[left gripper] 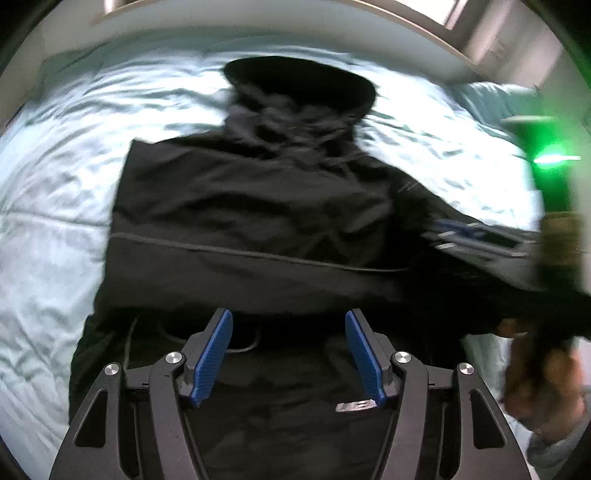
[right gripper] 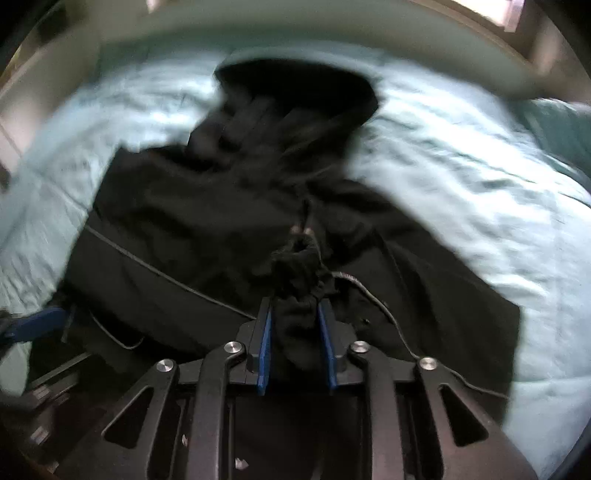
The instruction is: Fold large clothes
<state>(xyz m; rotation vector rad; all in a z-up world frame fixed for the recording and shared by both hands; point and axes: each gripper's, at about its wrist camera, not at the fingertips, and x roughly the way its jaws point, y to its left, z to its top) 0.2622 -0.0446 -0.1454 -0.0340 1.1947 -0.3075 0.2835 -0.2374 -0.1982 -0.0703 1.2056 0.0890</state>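
A large black hooded jacket [left gripper: 240, 206] lies spread on the bed, its hood [left gripper: 299, 85] at the far end. My left gripper [left gripper: 289, 315] hovers open over the jacket's lower part, nothing between its blue pads [left gripper: 214, 354]. In the right wrist view the jacket [right gripper: 184, 221] fills the middle. My right gripper [right gripper: 294, 306] is shut on a bunched black sleeve cuff [right gripper: 299, 266], which sticks out past the fingertips. In the left wrist view that sleeve [left gripper: 480, 288] stretches to the right towards a blurred hand [left gripper: 539, 369]. A blue pad of the left gripper [right gripper: 37, 325] shows at the left edge.
A pale blue rumpled sheet [left gripper: 55, 166] covers the bed on all sides of the jacket. A pillow [right gripper: 554, 122] lies at the far right. A pale bed edge [left gripper: 406, 33] curves along the far side. Thin drawcords [right gripper: 388, 306] trail across the jacket.
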